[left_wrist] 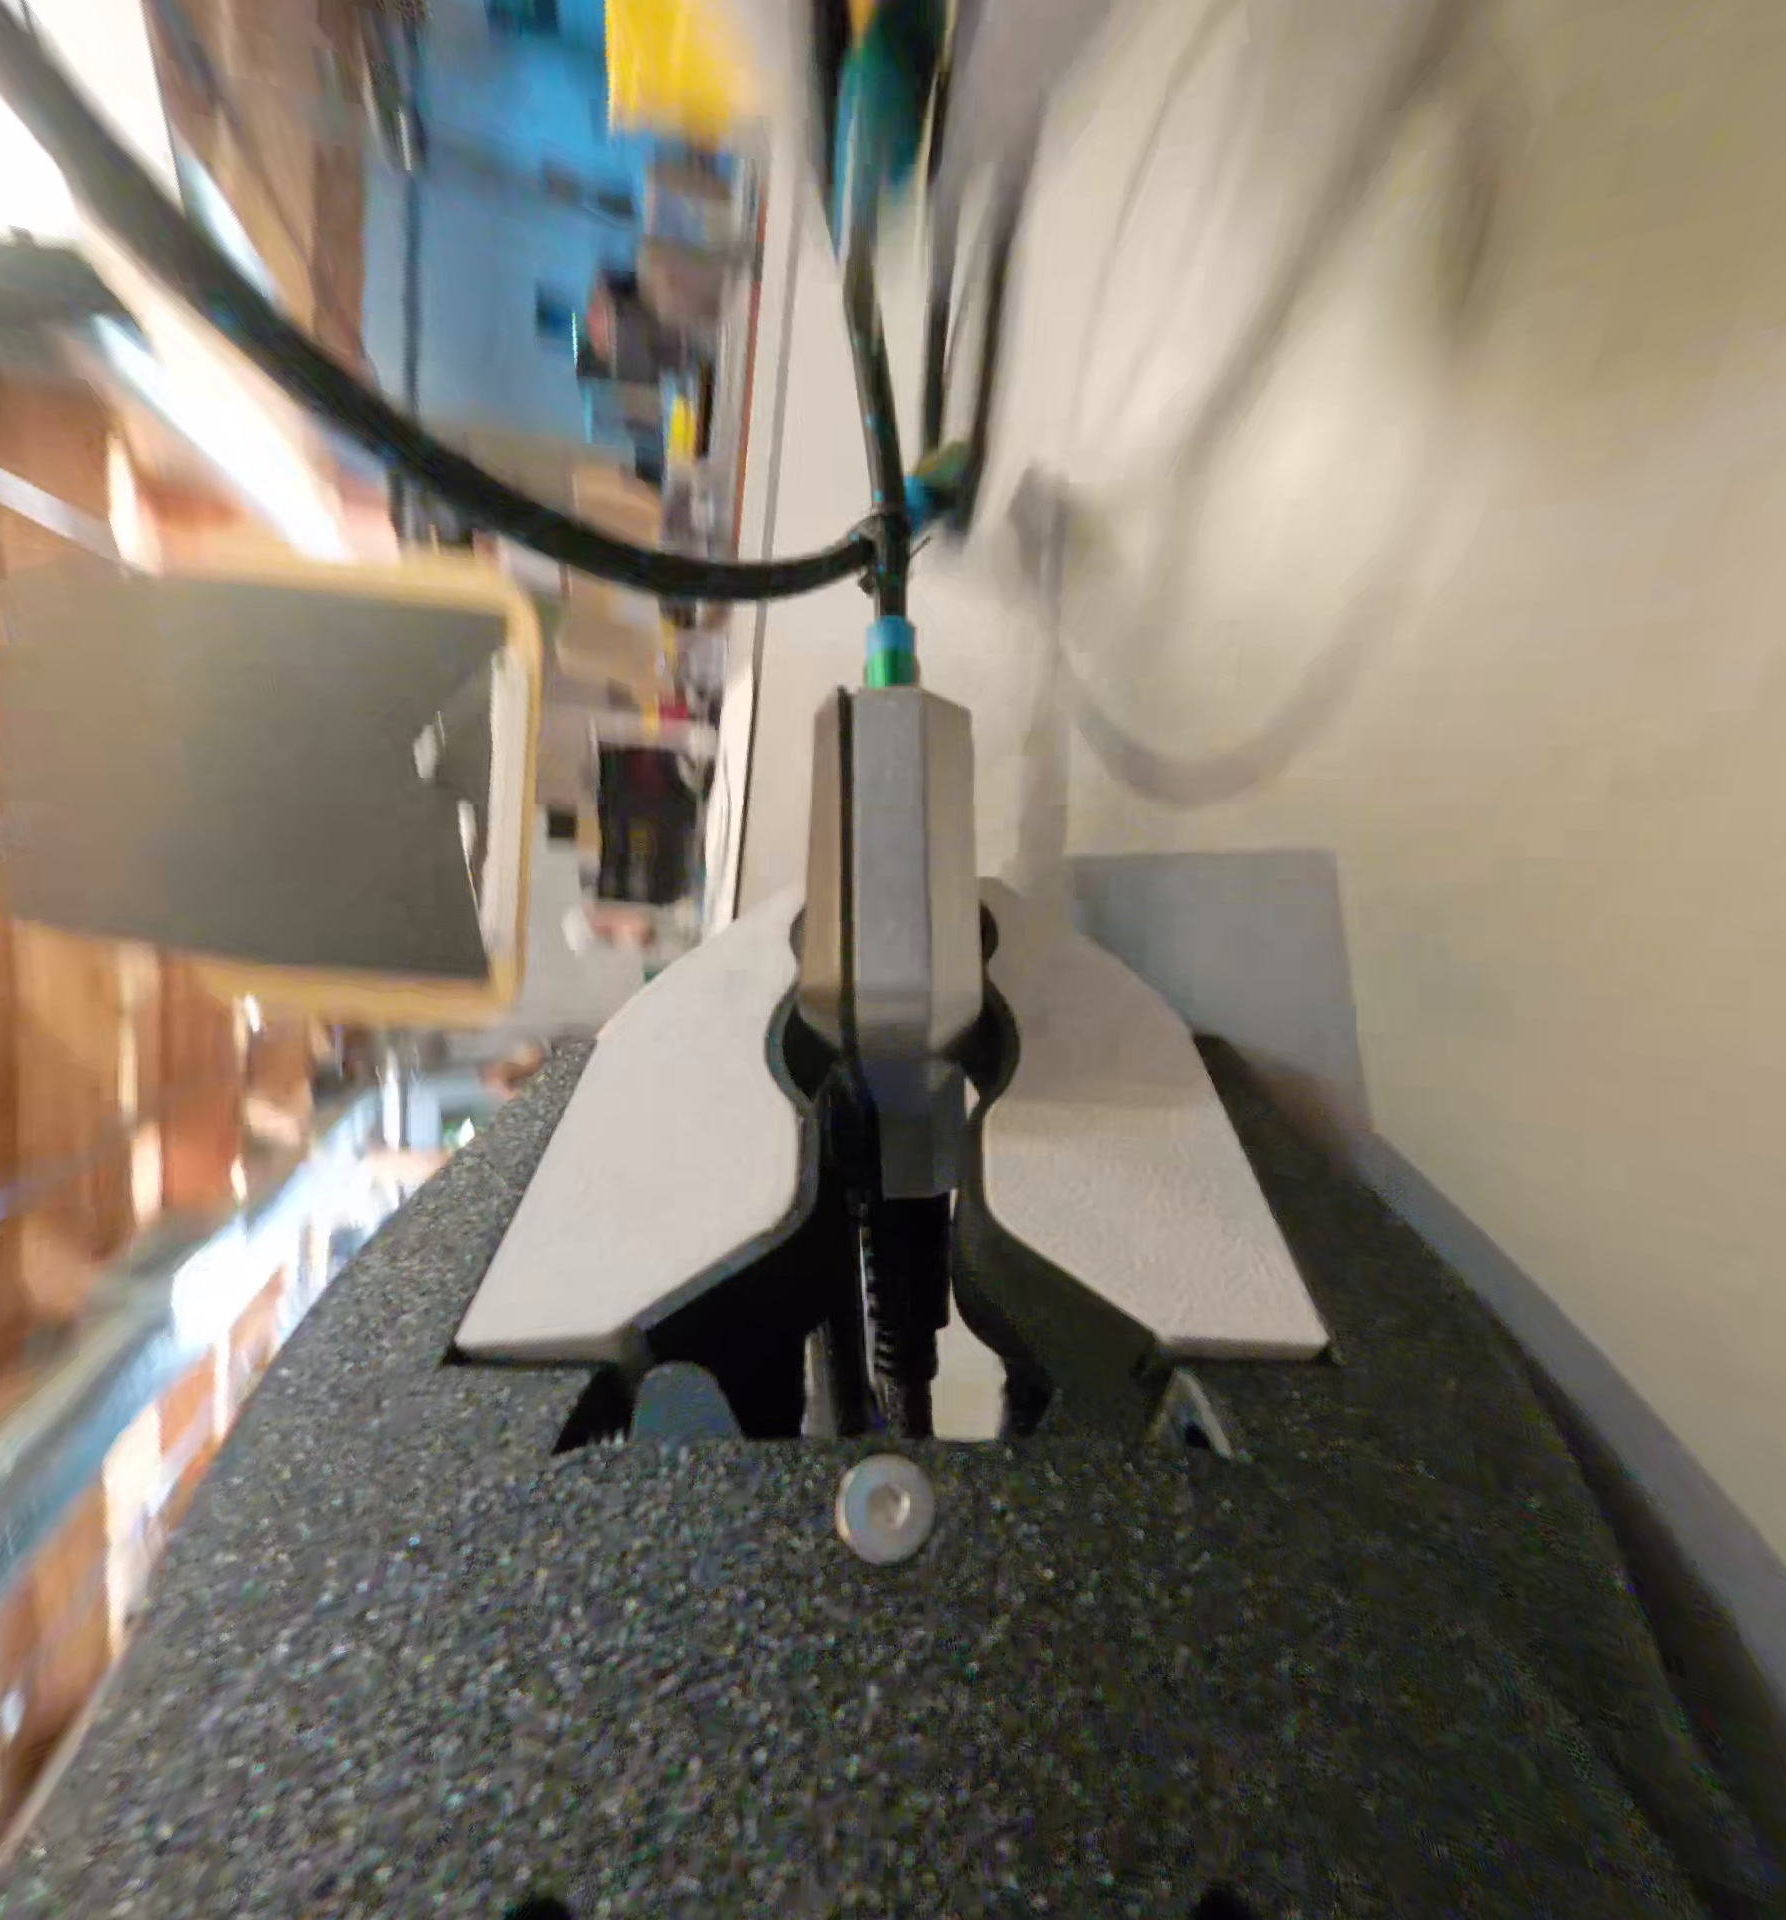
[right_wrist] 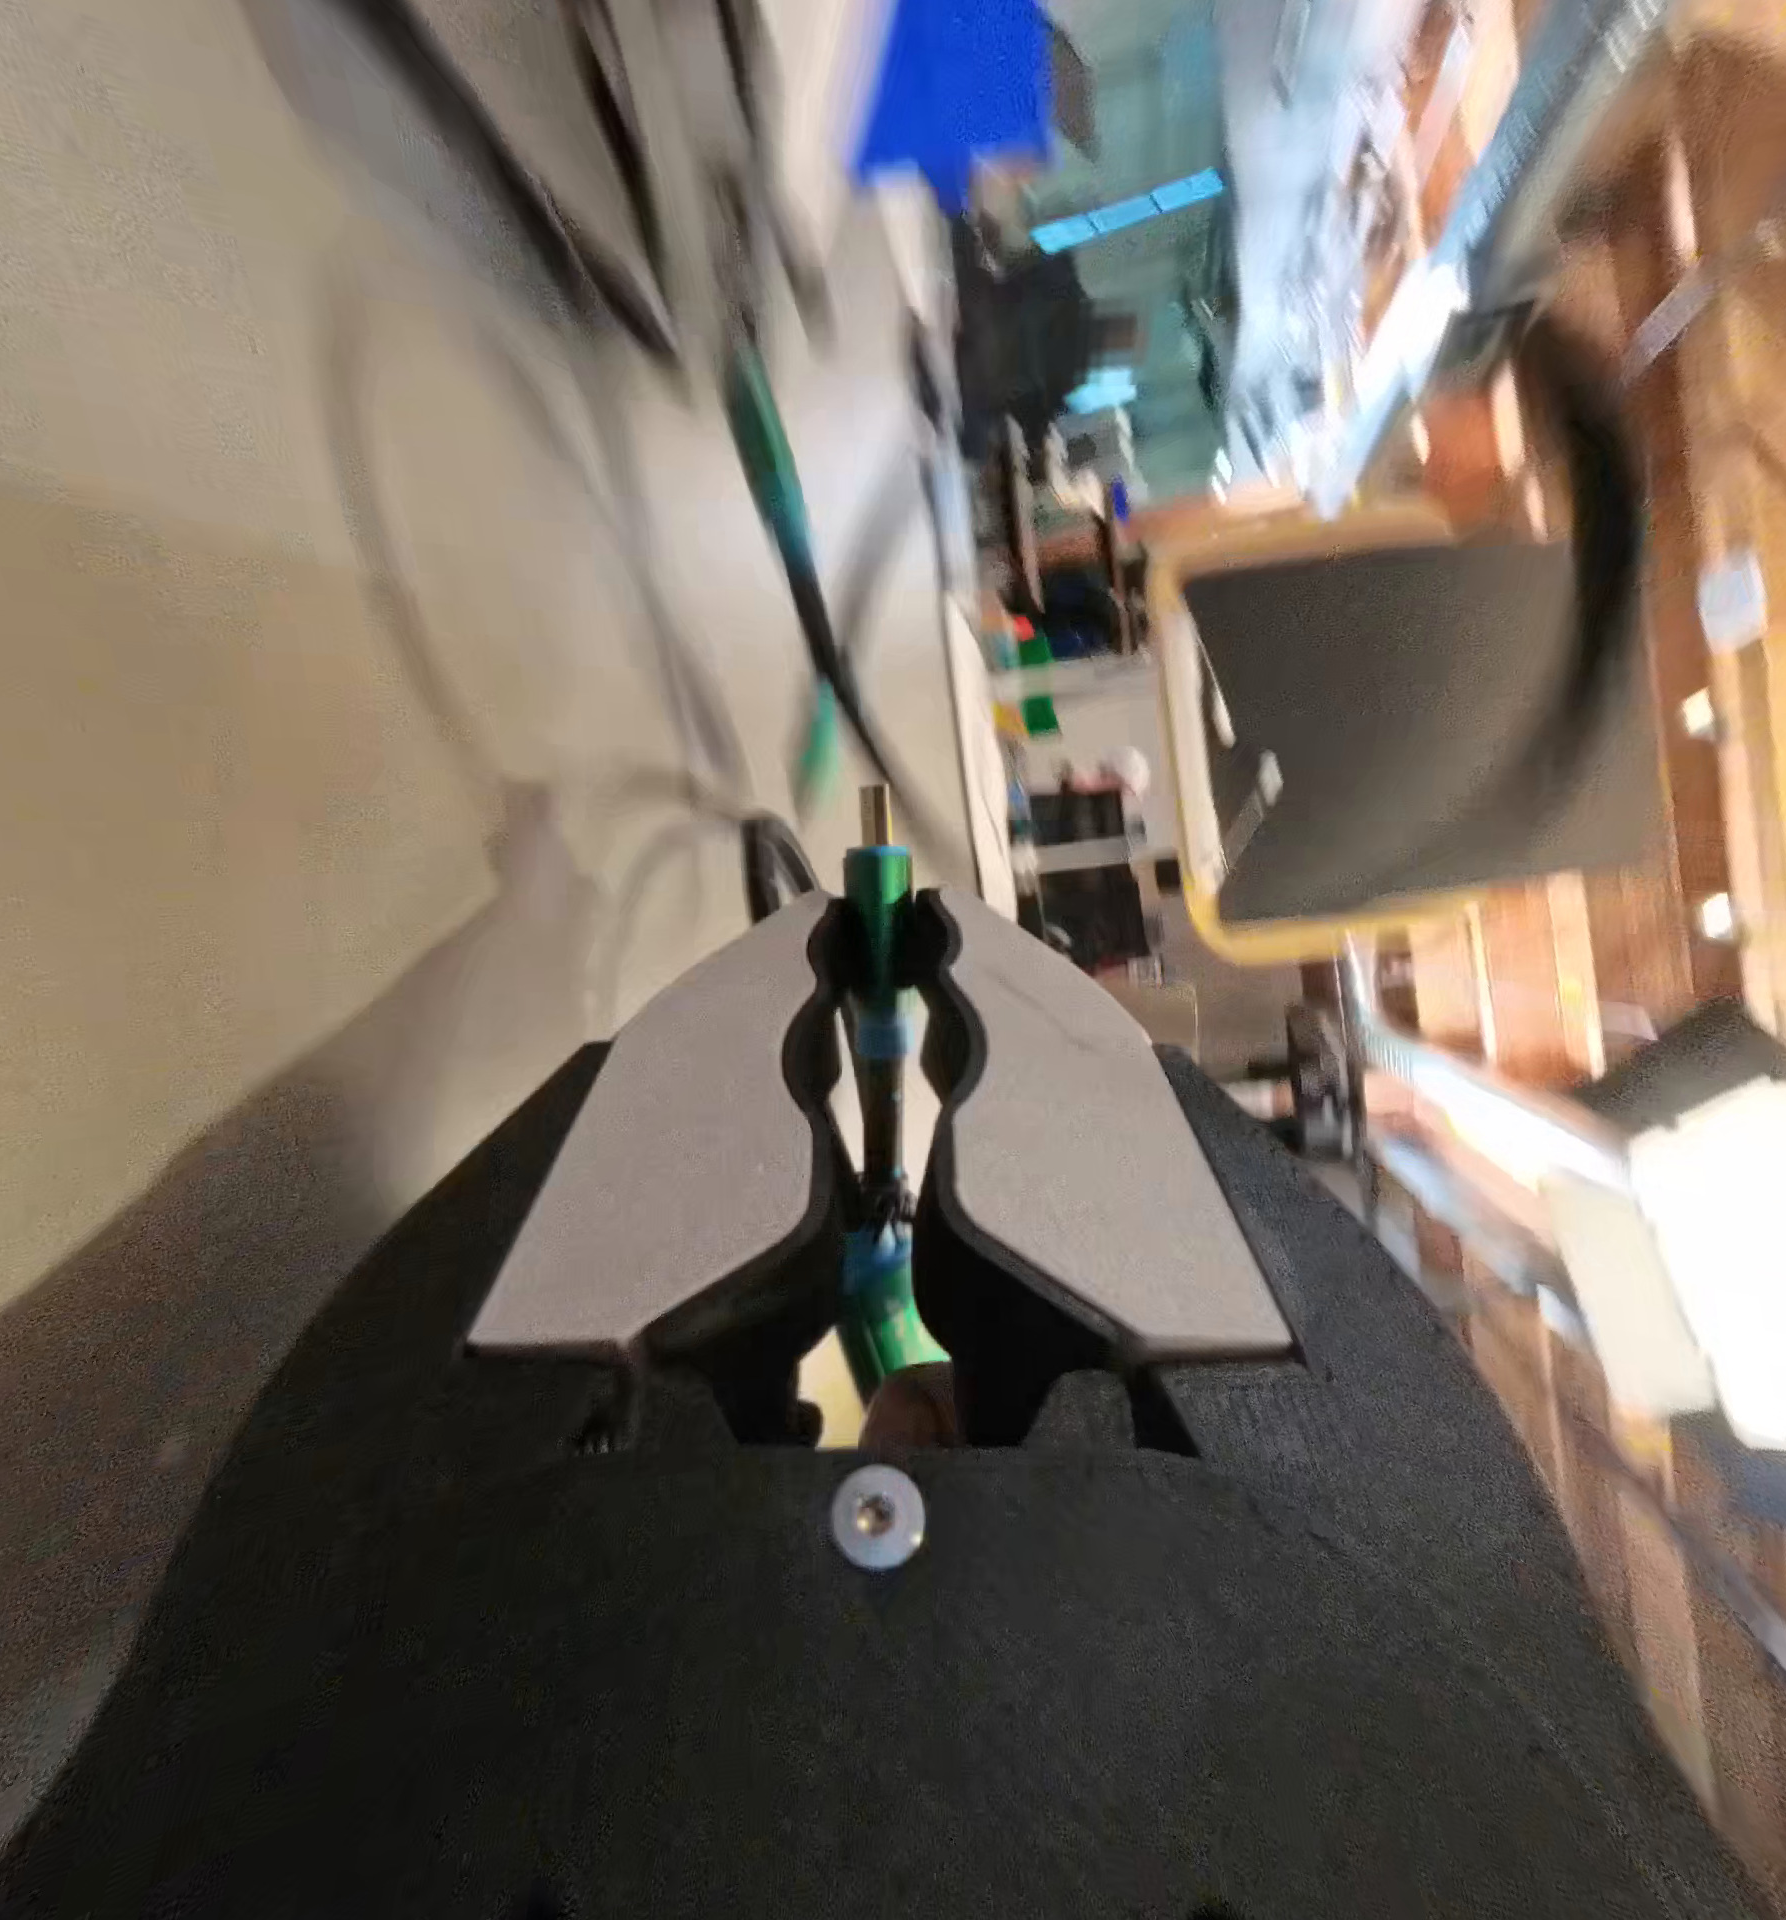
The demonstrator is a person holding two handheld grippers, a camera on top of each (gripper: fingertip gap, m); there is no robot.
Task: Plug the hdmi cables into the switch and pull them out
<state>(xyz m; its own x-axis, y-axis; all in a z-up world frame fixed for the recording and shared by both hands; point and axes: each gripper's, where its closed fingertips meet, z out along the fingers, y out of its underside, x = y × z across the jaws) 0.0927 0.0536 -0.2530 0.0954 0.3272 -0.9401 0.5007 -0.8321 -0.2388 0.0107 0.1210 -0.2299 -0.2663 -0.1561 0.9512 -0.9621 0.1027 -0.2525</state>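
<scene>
Switch [left_wrist: 889, 894]: a small grey metal box, rigid and light by the look of it; best held across its flat sides. It sits clamped between the jaws of the left gripper [left_wrist: 889, 997], nose outward, clear of the pale table [left_wrist: 1491, 520].
Cable [left_wrist: 401, 436]: black braided, limp, trailing from the switch's far end.
HDMI plug [right_wrist: 876, 904]: green shell, stiff, slick; pinched at the tips of the right gripper [right_wrist: 878, 935], gold tip pointing forward.

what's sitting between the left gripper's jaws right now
The grey switch, clamped between the left gripper jaws in the left wrist view, with a green-collared HDMI cable entering its far end.
</scene>
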